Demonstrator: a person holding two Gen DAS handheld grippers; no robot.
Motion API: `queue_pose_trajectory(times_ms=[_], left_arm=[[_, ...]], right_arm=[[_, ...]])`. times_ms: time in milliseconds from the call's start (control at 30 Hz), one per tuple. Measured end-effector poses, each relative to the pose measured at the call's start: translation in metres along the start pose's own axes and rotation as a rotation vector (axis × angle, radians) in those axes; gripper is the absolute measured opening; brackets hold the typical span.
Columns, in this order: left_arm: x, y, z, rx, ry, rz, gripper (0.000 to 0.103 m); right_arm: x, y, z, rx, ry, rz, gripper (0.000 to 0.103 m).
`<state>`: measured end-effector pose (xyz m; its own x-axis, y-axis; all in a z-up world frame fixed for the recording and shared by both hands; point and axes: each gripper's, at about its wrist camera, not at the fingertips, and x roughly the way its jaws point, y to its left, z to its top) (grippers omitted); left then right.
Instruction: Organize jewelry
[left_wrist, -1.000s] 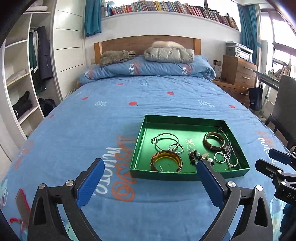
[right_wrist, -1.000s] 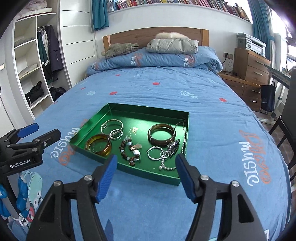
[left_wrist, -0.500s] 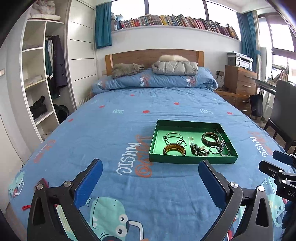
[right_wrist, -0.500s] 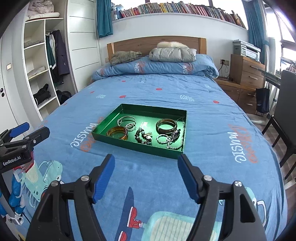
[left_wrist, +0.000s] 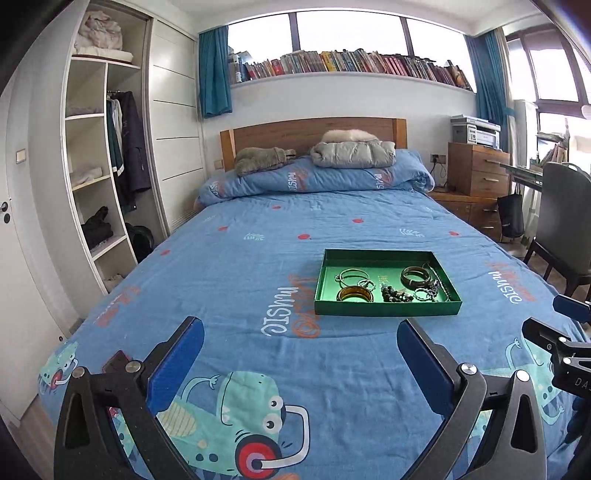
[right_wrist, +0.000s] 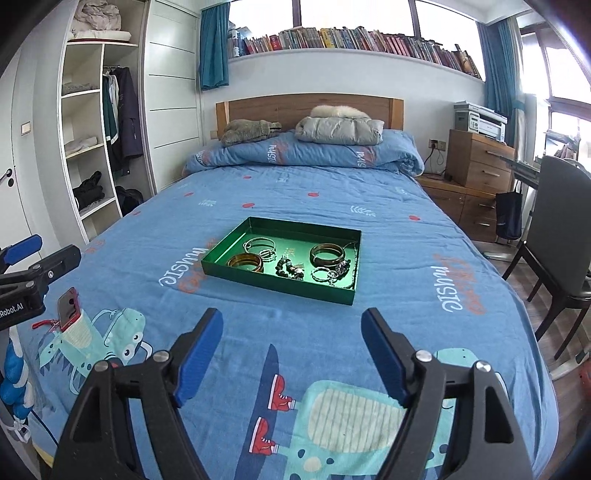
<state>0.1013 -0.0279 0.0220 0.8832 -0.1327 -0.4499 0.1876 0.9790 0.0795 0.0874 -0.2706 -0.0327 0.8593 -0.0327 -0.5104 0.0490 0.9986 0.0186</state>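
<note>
Both grippers hang empty over the foot of the bed, left gripper (left_wrist: 301, 363) spread wide, right gripper (right_wrist: 291, 356) opening with nothing between, well short of the green tray (right_wrist: 273, 286) of bangles, so each should close in squarely before pinching.

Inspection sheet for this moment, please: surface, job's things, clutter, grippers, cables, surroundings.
Surface: blue cartoon-print bedspread, smooth.
Job's things: shallow green rectangular tray mid-bed holding an amber bangle, a dark brown bangle, thin silver bangles, a dark bead bracelet and small rings with a chain.
Clutter: red phone-like object near the bed's foot.
Grippers: left gripper jaws open, empty; right gripper jaws opening, empty.
Cables: nothing seen on the bed.
Surroundings: open white wardrobe, bookshelf, wooden dresser, dark chair.
</note>
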Motion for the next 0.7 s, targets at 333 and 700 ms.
queue_pose_trajectory(times_ms=[333, 700], left_arm=[[-0.030, 0.001, -0.018, -0.017, 0.003, -0.019, 0.103], [-0.048, 0.002, -0.029, -0.021, 0.003, -0.026, 0.103]], right_arm=[[-0.033, 0.004, -0.014, -0.010, -0.033, -0.025, 0.077], [-0.051, 0.001, -0.022, -0.034, -0.060, -0.049, 0.077]])
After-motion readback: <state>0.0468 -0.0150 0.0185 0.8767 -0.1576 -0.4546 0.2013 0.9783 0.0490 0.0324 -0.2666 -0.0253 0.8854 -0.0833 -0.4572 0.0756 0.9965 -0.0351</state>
